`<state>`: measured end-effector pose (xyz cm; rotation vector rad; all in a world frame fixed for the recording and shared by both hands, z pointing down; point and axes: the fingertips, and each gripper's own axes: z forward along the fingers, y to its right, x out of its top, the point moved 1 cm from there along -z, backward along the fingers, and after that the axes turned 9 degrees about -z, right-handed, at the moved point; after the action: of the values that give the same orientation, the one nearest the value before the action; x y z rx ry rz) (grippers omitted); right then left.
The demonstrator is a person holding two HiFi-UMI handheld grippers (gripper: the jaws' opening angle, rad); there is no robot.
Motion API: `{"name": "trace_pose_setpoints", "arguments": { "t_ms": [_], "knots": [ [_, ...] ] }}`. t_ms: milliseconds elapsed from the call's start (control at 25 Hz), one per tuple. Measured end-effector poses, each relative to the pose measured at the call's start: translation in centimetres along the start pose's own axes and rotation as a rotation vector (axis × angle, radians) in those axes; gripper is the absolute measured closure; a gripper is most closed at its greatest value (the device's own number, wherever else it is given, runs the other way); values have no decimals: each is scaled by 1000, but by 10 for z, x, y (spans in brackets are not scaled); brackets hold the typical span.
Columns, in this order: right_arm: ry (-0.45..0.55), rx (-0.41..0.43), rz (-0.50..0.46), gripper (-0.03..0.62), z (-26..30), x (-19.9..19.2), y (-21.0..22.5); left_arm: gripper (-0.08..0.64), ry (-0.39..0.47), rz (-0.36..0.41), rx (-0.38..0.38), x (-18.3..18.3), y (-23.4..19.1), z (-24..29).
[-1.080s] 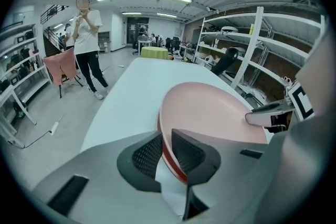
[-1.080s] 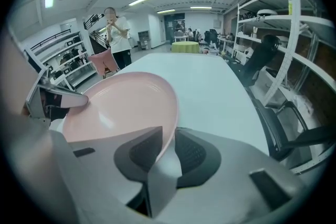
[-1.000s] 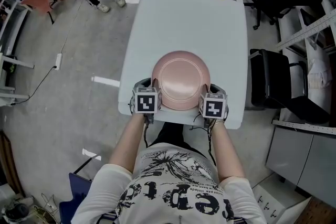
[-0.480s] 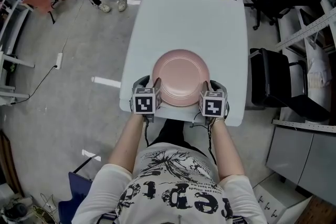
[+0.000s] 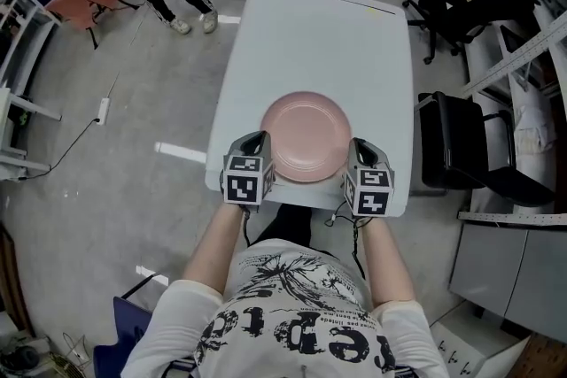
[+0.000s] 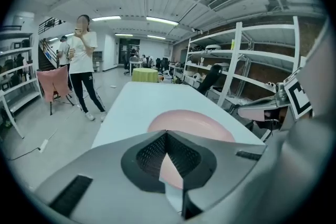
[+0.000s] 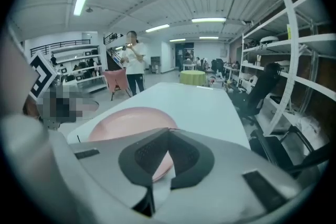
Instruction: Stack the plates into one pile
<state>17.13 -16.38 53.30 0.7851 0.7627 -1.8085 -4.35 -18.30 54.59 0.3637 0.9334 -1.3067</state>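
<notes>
The pink plate (image 5: 306,137) lies flat on the near end of the white table (image 5: 319,40), between the two grippers. The left gripper (image 5: 258,142) sits just beside the plate's left rim. Its jaws have just been closing and are pressed together with nothing between them. The right gripper (image 5: 358,148) sits just beside the right rim. Its jaws have likewise just been closing and meet on nothing. Whether further plates lie beneath the pink plate cannot be determined.
</notes>
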Motion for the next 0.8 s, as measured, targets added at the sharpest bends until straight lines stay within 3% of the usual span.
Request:
{"name": "trace_pose_setpoints", "arguments": {
  "t_ms": [80, 240, 480, 800],
  "knots": [
    [64, -19, 14, 587, -18, 13, 6, 558, 53, -9, -53, 11, 13, -11],
    [201, -5, 21, 588, -48, 40, 12, 558, 241, -37, -172, 46, 35, -38],
    [445, 75, -102, 588, -78, 76, -2, 558, 425, 47, -344, 81, 66, -75],
    [532, 147, -248, 589, -103, 89, -24, 558, 494, 150, -506, 87, 104, -107]
  ]
}}
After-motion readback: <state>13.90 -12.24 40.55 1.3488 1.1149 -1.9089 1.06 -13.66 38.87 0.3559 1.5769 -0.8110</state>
